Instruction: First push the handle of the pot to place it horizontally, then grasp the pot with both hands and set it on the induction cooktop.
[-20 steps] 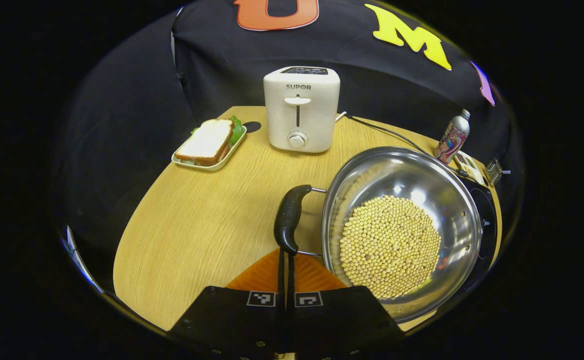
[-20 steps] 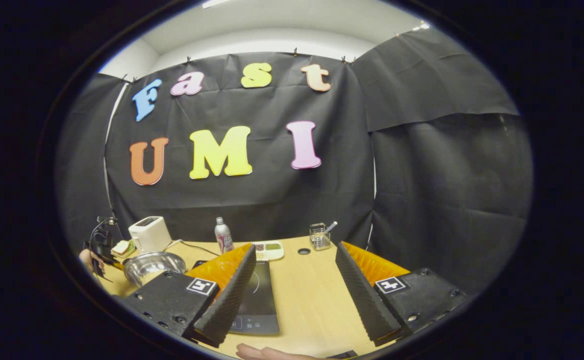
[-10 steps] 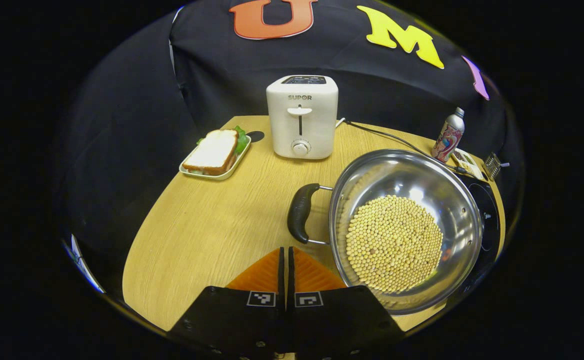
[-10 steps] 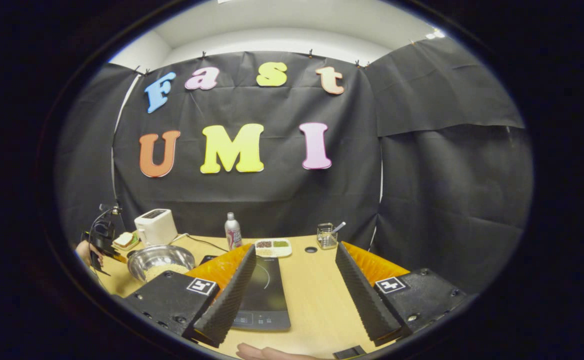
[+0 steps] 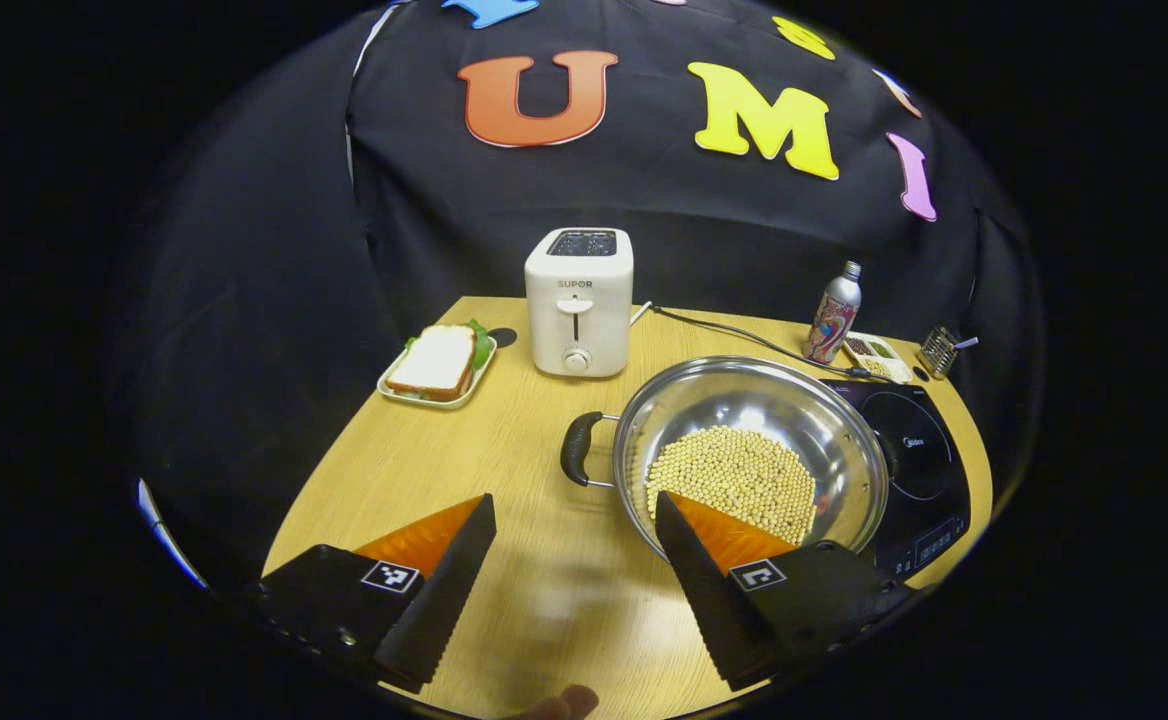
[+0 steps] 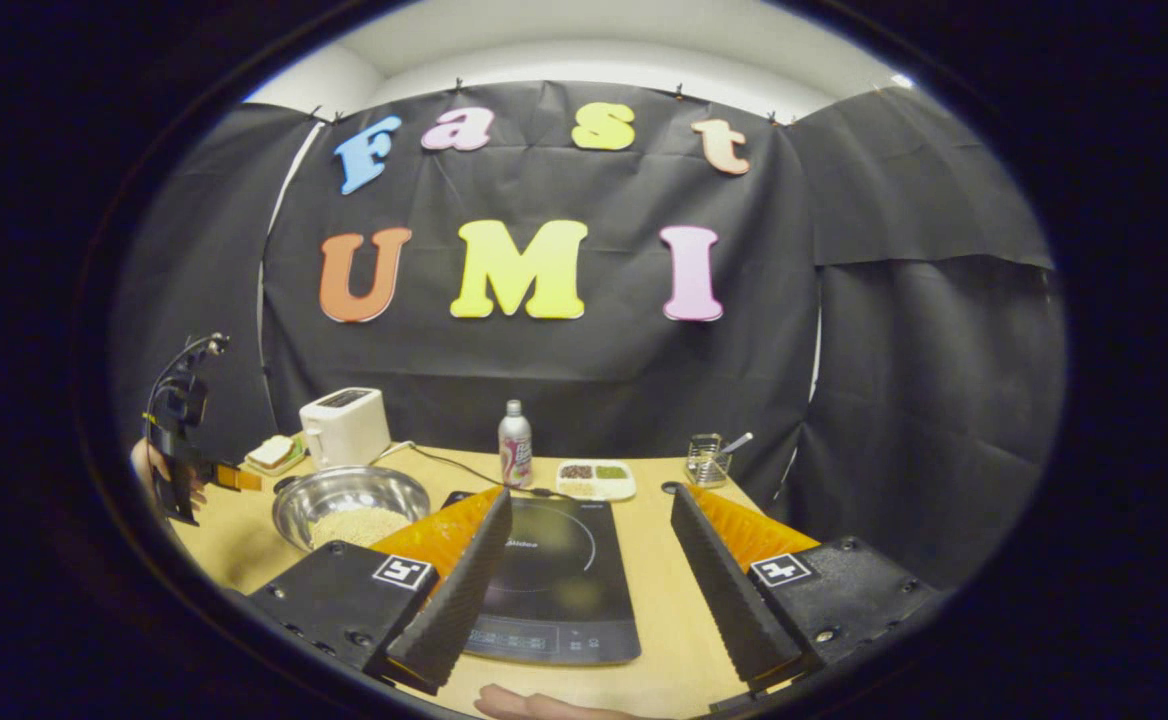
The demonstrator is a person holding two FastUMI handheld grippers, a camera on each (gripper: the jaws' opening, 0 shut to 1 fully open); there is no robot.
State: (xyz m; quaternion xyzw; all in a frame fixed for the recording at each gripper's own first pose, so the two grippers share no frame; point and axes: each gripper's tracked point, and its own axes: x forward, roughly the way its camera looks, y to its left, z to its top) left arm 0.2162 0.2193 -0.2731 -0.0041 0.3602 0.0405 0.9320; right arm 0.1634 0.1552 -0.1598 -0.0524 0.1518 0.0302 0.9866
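My left gripper (image 5: 574, 575) hangs wide open, clear of the steel pot of yellow beans (image 5: 750, 455); its black handle (image 5: 577, 449) lies flat. My right gripper (image 6: 589, 570) gapes over the black induction cooktop (image 6: 554, 580).

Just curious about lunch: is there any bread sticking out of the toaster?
No, the toaster has bare slots on top; the sandwich lies on a tray beside it.

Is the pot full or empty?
Partly filled: the pot has pale round beans covering its bottom, with bare steel wall above them.

On the bench (image 5: 424, 470), a toaster (image 5: 578, 301) stands at twelve o'clock, a sandwich tray (image 5: 436, 364) at ten, a bottle (image 5: 833, 314) at two.
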